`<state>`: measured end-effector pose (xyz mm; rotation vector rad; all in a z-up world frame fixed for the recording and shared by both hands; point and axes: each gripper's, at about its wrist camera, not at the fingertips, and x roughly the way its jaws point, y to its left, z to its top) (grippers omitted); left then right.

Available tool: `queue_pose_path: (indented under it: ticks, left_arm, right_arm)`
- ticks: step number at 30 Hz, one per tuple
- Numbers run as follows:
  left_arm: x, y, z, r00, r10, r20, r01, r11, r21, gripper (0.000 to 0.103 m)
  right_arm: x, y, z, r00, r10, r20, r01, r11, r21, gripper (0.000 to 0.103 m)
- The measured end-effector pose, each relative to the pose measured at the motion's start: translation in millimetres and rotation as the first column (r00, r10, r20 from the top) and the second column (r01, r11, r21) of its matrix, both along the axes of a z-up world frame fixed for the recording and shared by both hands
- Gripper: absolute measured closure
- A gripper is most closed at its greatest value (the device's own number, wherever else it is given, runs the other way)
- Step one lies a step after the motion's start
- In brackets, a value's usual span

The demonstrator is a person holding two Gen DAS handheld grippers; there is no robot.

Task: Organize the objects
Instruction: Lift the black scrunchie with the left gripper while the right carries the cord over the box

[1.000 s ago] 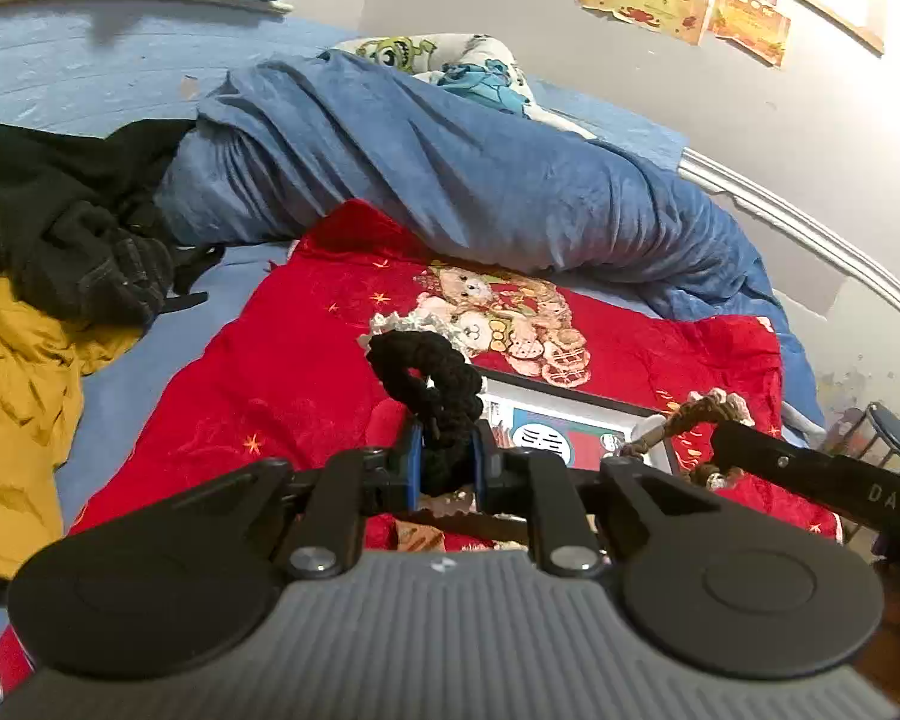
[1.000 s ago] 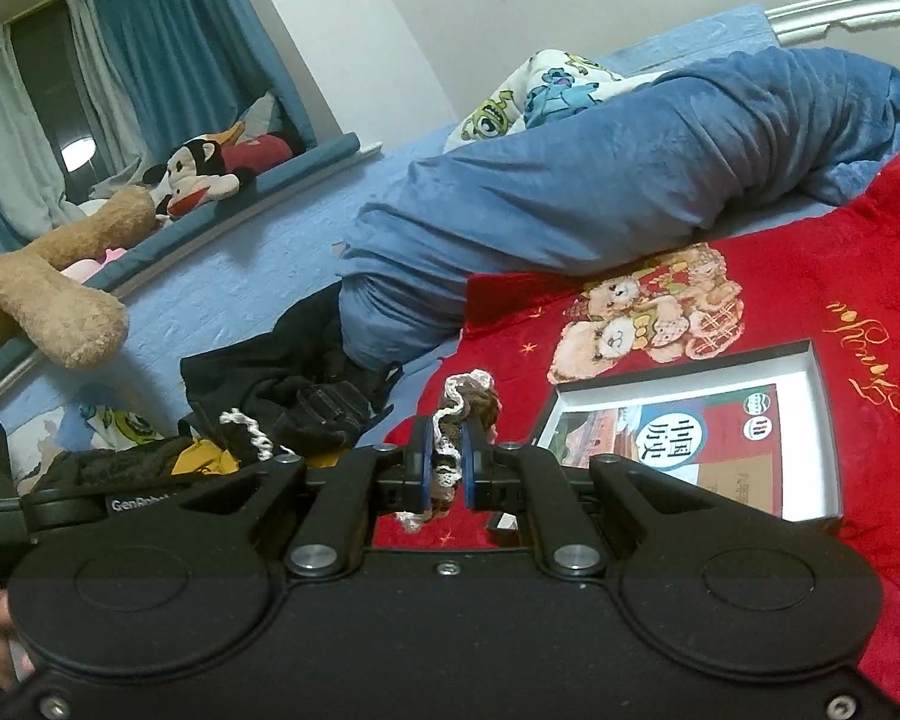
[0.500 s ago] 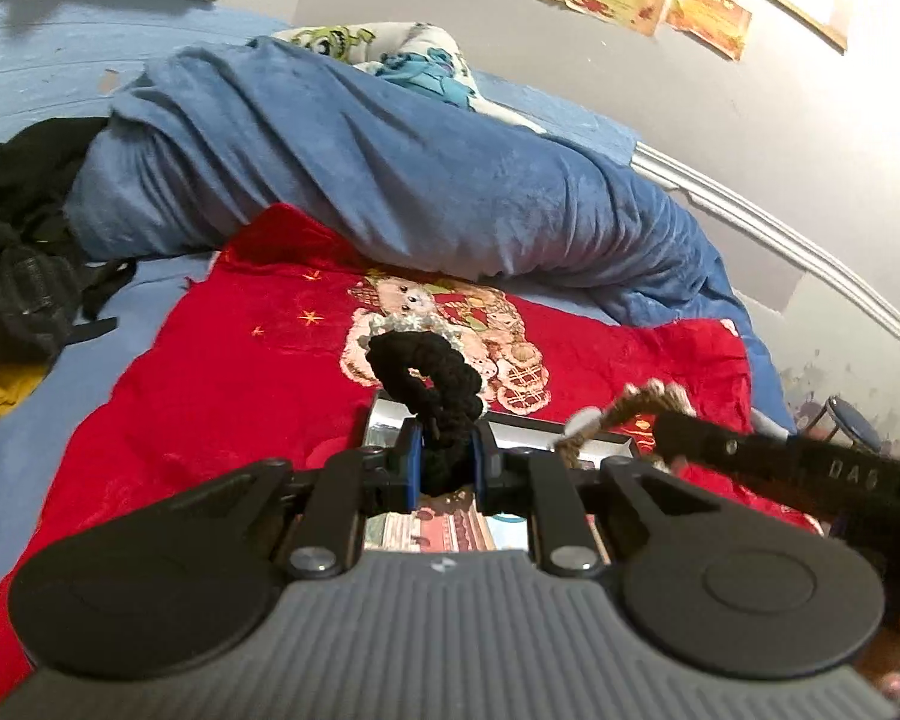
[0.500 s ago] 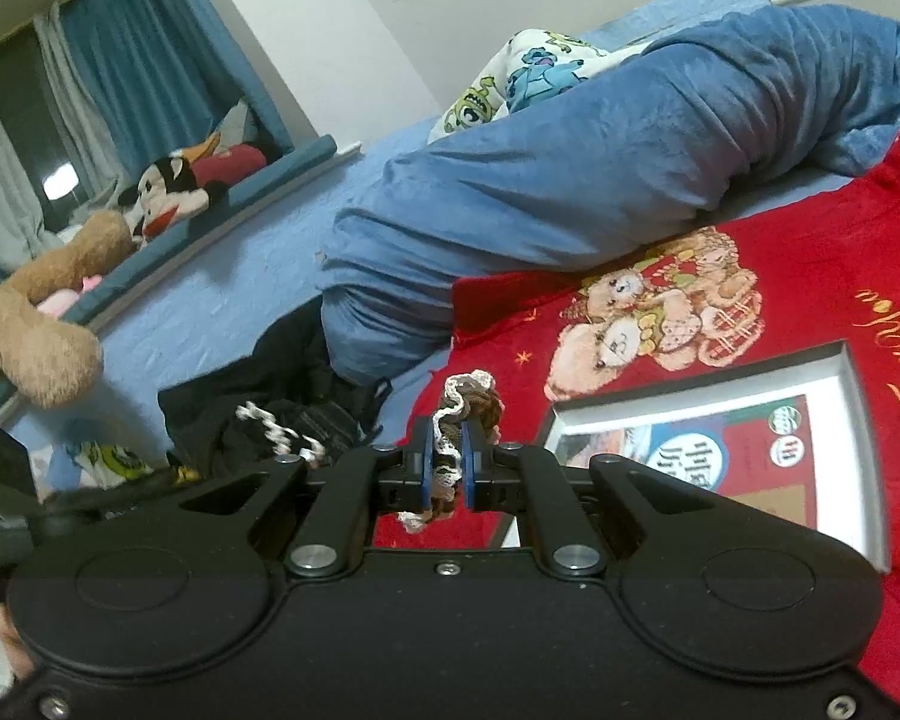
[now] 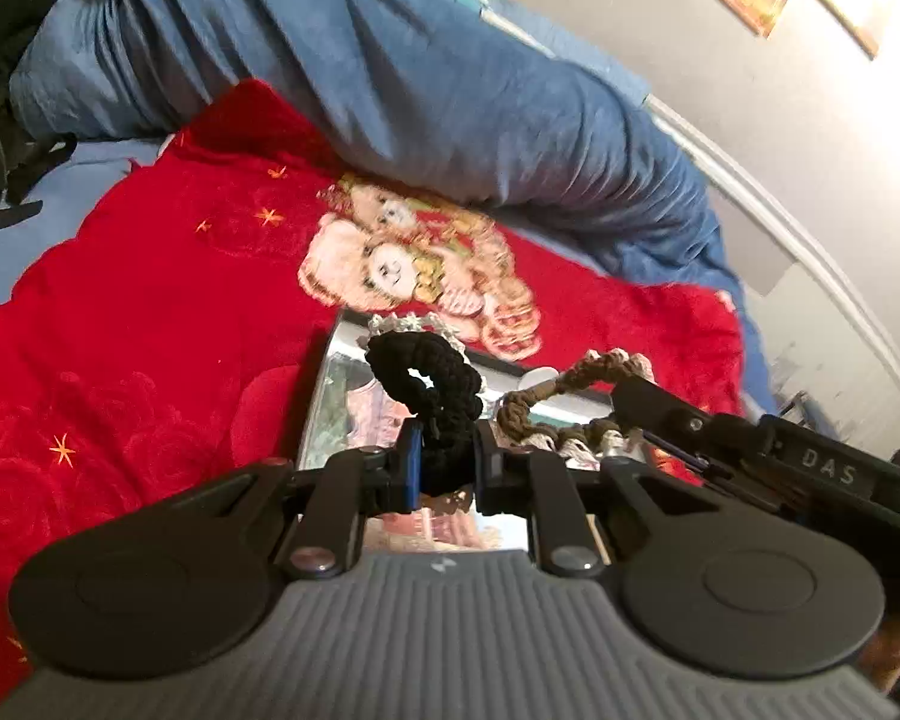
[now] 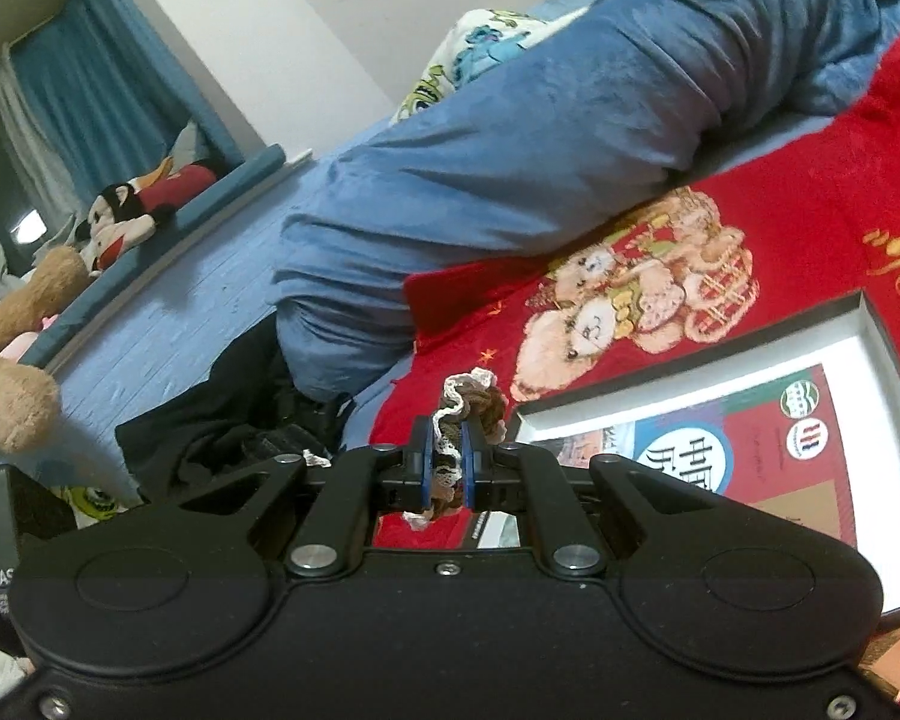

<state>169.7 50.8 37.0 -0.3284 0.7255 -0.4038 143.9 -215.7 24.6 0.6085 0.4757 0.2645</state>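
**Two scrunchies carried over the open box**

Left gripper (image 5: 444,468) seen low in the centre of the left wrist frame, jaws drawn narrow and clamped on a black scrunchie (image 5: 429,387). Loop of that scrunchie stood up above the jaws, its lower part pinched between the blue pads. Right gripper (image 5: 621,414) reached in from the right edge of the same frame, just beside the left one, with a brown scrunchie (image 5: 561,387) trimmed in white lace hanging from its tip.

In the right wrist frame, right gripper (image 6: 447,459) sat at lower centre, jaws nearly closed and pressed on the brown-and-lace scrunchie (image 6: 471,399); frilled edge rose above the pads, a short end dangled below them.

Both scrunchies hung over the near-left corner of a shallow open box (image 6: 870,324) with a black rim, white inner walls and a printed card inside. Box lay on a red blanket (image 5: 150,312) with a bear picture, spread over a bed. Rolled blue duvet (image 5: 426,78) lay beyond the blanket, across the upper part of the frame. Dark clothes (image 6: 210,420) heaped at left of the right wrist frame; plush toys (image 6: 132,216) lined up along the far upper left.
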Motion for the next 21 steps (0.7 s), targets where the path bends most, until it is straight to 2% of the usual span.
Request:
queue_pose_path:
  ticks: [4, 8, 12, 18, 21]
  left_arm:
    - [7.2, -17.8, -16.8, 1.0, 0.0, -0.012, 0.001, 0.995, 0.102, 0.084]
    - [10.4, -33.8, -40.4, 0.999, 0.001, -0.034, 0.007, 0.975, 0.221, 0.084]
    - [17.3, -44.8, -59.2, 0.996, 0.01, -0.09, 0.015, 0.961, 0.276, 0.084]
    - [10.7, -57.5, -68.0, 0.997, 0.024, -0.074, 0.005, 0.927, 0.374, 0.083]
    - [10.6, -61.3, -73.0, 0.996, 0.03, -0.086, 0.007, 0.92, 0.391, 0.084]
  right_arm:
    - [7.5, -1.7, -24.1, 0.999, -0.004, -0.033, 0.004, 1.0, 0.009, 0.093]
    - [16.8, -3.7, -49.1, 0.996, -0.009, -0.086, 0.012, 0.999, 0.033, 0.093]
    - [27.1, -5.3, -73.4, 0.988, -0.021, -0.152, 0.028, 0.999, 0.046, 0.093]
    - [33.7, -10.1, -89.2, 0.978, -0.025, -0.206, 0.04, 0.997, 0.068, 0.093]
    - [33.6, -9.8, -92.9, 0.975, -0.033, -0.218, 0.047, 0.997, 0.058, 0.093]
